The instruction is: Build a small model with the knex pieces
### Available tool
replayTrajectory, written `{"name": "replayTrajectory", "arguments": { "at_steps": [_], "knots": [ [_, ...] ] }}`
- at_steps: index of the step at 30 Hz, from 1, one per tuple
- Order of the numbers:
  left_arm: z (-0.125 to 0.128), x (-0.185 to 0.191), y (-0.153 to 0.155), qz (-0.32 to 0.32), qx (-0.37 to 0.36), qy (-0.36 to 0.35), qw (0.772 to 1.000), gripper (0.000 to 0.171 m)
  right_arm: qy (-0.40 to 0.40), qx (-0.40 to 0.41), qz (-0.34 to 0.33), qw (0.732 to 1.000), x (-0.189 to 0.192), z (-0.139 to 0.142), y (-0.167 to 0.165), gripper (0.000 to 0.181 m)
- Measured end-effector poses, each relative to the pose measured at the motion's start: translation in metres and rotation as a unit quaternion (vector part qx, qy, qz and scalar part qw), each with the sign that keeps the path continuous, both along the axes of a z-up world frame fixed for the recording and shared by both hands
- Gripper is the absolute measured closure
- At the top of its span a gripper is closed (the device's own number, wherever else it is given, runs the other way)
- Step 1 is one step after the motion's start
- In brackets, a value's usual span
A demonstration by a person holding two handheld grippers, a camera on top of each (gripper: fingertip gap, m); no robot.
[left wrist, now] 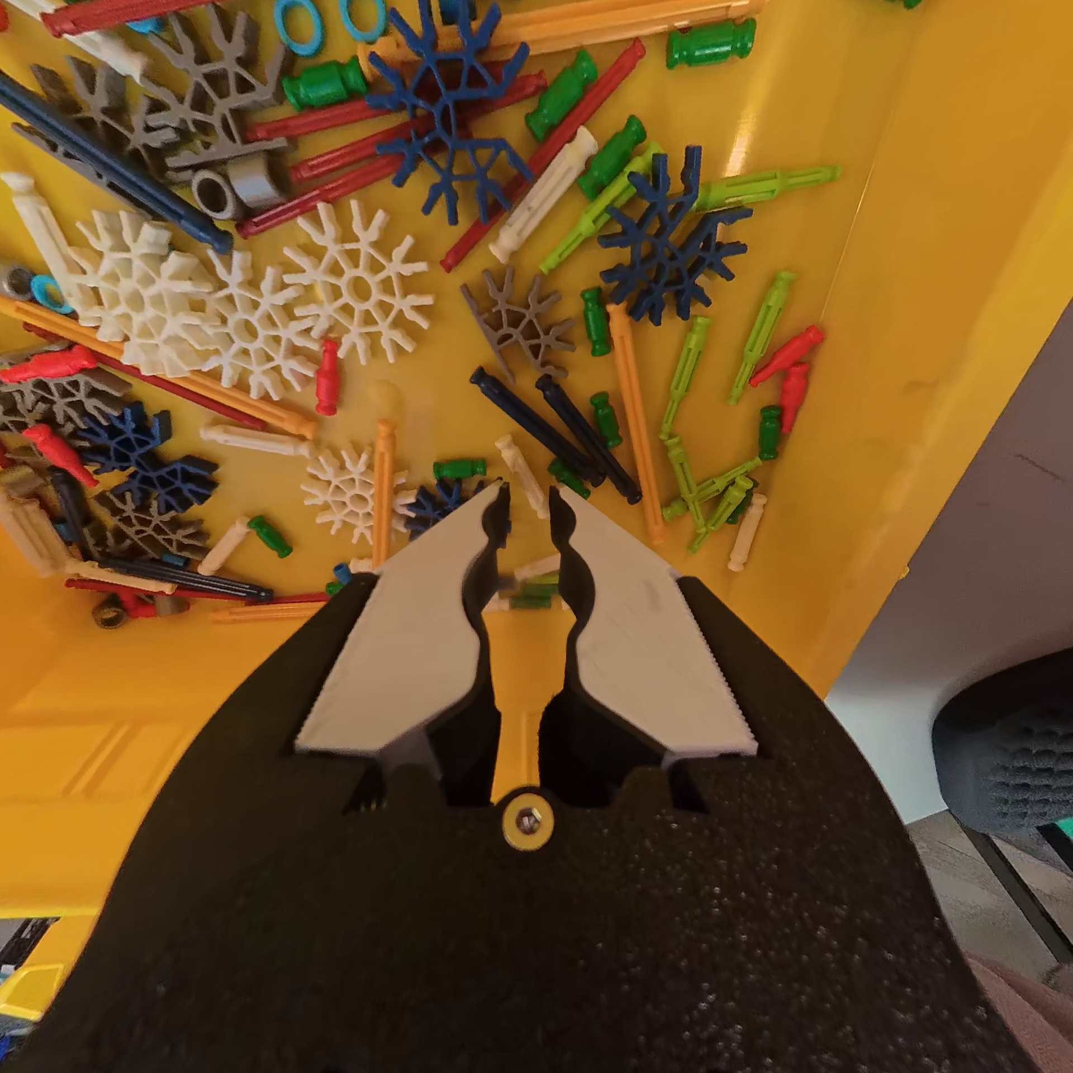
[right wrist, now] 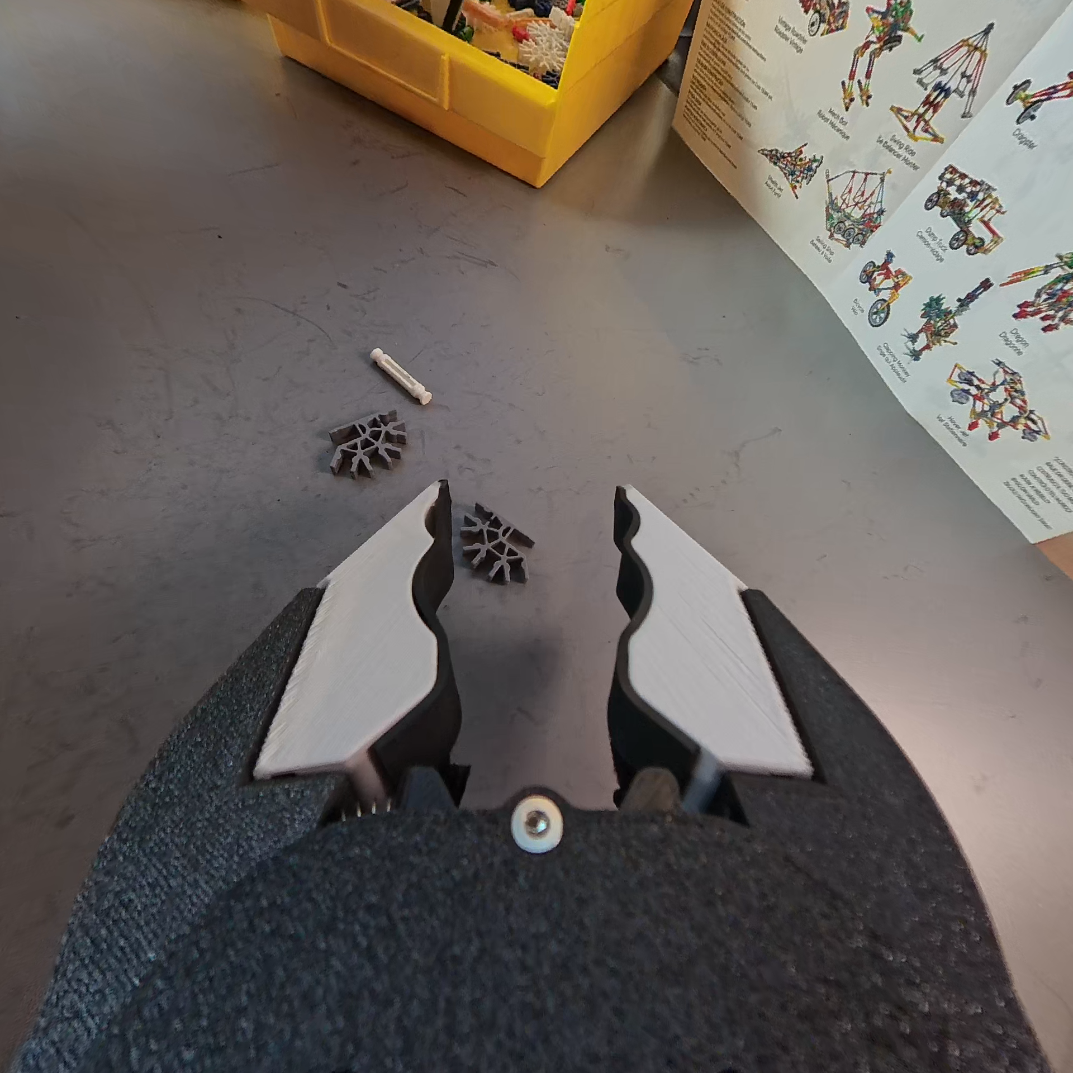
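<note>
My left claw [left wrist: 527, 504] nearly clenched, empty, over the yellow bin [left wrist: 906, 244]; my right claw [right wrist: 531, 493] released around a grey connector [right wrist: 495, 544] on the tabletop [right wrist: 174, 261].

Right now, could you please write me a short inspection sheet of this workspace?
Surface: grey tabletop, scuffed.
Job's things: two grey connectors, one beside a white rod, the other between the right claw's tips.
Clutter: yellow bin full of loose rods and snowflake connectors; open illustrated leaflet beside the bin.
Grippers: left claw inside the bin, narrowly open, holding nothing; right claw wide open, low above the table.
Cables: nothing seen.
Surroundings: dark rounded object outside the bin, unclear.
</note>
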State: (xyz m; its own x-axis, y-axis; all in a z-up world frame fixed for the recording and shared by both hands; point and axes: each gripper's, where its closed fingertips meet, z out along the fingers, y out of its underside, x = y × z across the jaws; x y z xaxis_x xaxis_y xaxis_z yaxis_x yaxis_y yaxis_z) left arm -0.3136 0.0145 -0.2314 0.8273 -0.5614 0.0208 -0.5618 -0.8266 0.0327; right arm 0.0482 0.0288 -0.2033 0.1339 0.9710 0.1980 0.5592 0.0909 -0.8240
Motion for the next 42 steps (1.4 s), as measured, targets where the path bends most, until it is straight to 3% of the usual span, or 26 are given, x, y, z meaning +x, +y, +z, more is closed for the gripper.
{"name": "replayTrajectory", "arguments": {
  "at_steps": [8,12,15,18,22,26,34,42],
  "knots": [
    [-0.005,-0.004,0.002,-0.002,0.004,0.026,1.000,0.166,-0.005,0.002,0.002,1.000,0.000,-0.002,-0.001,0.127],
    [0.020,0.001,0.013,-0.013,0.057,0.035,0.998,0.167,-0.002,0.002,0.002,1.000,0.000,-0.001,-0.001,0.127],
    [0.060,0.049,0.025,-0.042,0.134,-0.021,0.990,0.166,0.001,-0.002,-0.001,1.000,0.001,0.000,0.000,0.127],
    [0.080,0.130,0.014,-0.114,0.162,-0.090,0.976,0.166,0.002,-0.004,-0.002,1.000,0.001,0.000,0.001,0.126],
    [0.054,0.222,-0.014,-0.205,0.137,-0.121,0.961,0.166,0.013,-0.007,0.001,1.000,0.001,0.004,0.000,0.121],
    [0.015,0.267,-0.025,-0.234,0.105,-0.137,0.957,0.166,0.039,-0.019,0.031,0.999,0.001,0.013,-0.008,0.111],
    [-0.001,0.277,-0.025,-0.229,0.087,-0.142,0.959,0.166,0.038,-0.041,0.106,0.993,-0.002,0.017,-0.039,0.105],
    [0.075,0.216,-0.003,-0.148,0.136,-0.183,0.962,0.153,0.060,-0.033,0.095,0.993,-0.001,0.028,-0.035,0.105]
  ]
}}
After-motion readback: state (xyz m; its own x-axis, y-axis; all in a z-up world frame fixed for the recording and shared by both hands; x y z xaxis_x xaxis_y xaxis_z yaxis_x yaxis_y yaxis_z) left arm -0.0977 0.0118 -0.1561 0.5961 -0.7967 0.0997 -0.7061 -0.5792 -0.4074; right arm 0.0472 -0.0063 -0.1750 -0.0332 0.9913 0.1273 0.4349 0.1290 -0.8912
